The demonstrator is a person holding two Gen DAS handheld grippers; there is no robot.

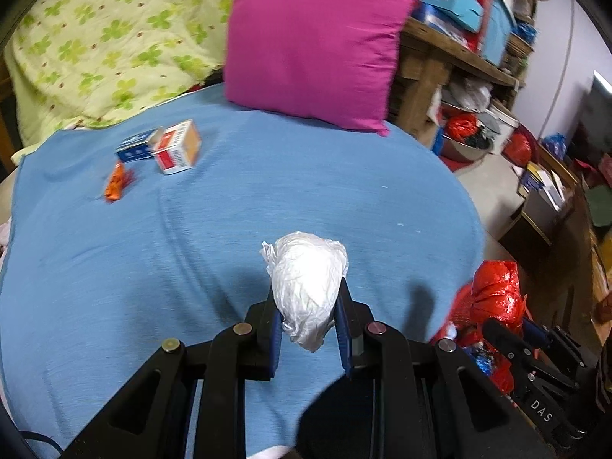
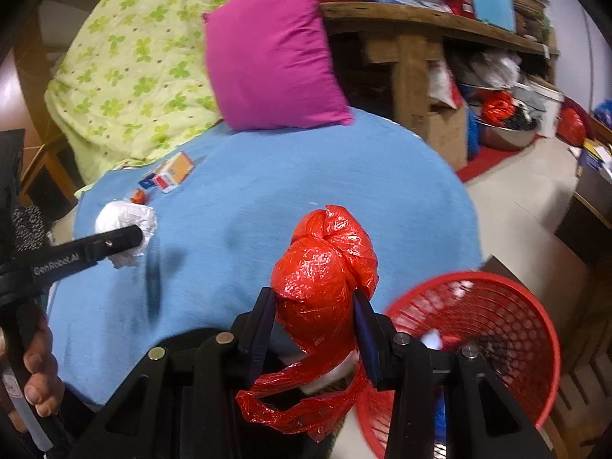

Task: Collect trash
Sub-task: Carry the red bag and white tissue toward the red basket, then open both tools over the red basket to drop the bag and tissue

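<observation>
My left tongs [image 1: 308, 315] are clamping a crumpled white plastic bag [image 1: 308, 287] between their blue pads, holding it up off the blue bedsheet [image 1: 191, 267]. From the right wrist camera the same white wad [image 2: 128, 223] is showing at the tip of the left tongs [image 2: 126, 239], over the near left part of the bed.

My right tongs [image 2: 315, 331] are pinching a knotted red plastic bag [image 2: 325, 271], its loose tail dangling below the pads. They are holding it beside the bed's edge, just left of a red mesh basket [image 2: 497, 287] standing on the floor; some scraps are lying inside it, too blurred to name. In the left view the red bag [image 1: 493, 287] and the right tongs [image 1: 529, 338] are sitting at the right margin.

Farther up the sheet, a red-and-white carton [image 1: 178, 153] is lying against a blue-and-white carton [image 1: 135, 149], with a small orange wrapper [image 1: 116, 183] just beside them. All three are well apart from both tongs.

A magenta pillow [image 1: 313, 38] is standing at the head of the bed, next to a green clover-print quilt [image 1: 107, 38]. A wooden shelf [image 2: 420, 15] piled with boxes is running along the right.
</observation>
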